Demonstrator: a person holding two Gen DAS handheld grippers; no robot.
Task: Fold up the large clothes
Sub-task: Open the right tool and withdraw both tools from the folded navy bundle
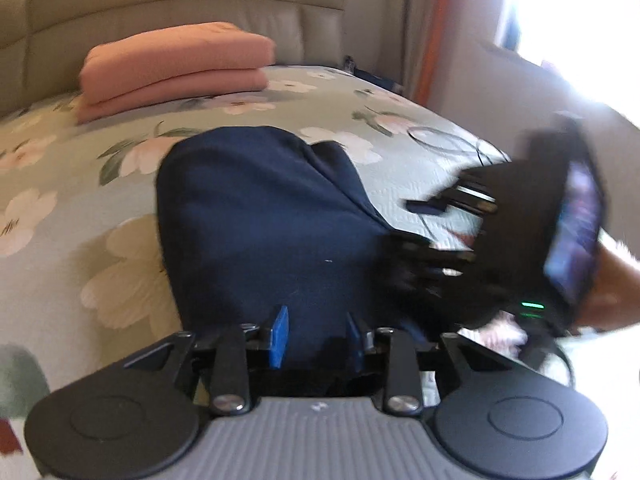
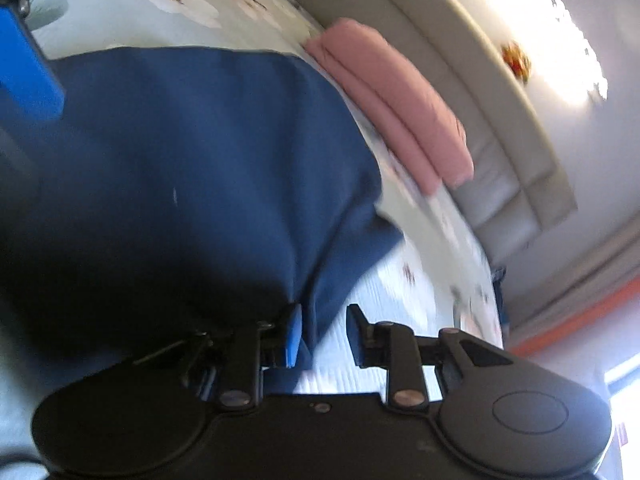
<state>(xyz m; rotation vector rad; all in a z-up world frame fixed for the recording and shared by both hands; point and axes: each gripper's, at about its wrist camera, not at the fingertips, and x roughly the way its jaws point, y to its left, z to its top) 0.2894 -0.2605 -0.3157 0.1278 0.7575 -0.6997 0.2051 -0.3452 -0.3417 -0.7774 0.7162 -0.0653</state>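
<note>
A dark navy blue cloth garment (image 1: 260, 216) is lying folded into a thick, rounded-cornered block on a pale green quilted bedspread with white flowers (image 1: 60, 184), its surface smooth apart from a soft crease running toward its near right corner. There is one navy garment. One folded pink cloth bundle (image 1: 176, 68) in two layers is sitting well beyond it, near the beige padded headboard (image 1: 184, 0). Two grippers are showing.

The left gripper (image 1: 316, 336) is hovering over the near edge of the navy garment, its blue-padded fingers (image 1: 280, 336) standing apart with only the cloth's top surface seen behind the gap; they are gripping nothing.

The right gripper (image 2: 326, 336) is sitting at the garment's near right corner. A fold of navy cloth is hanging down just beside the left fingertip, while the gap to the other fingertip is showing bedspread. The fingers are parted, and whether the left pad is touching the cloth I cannot tell through the blur.
</note>
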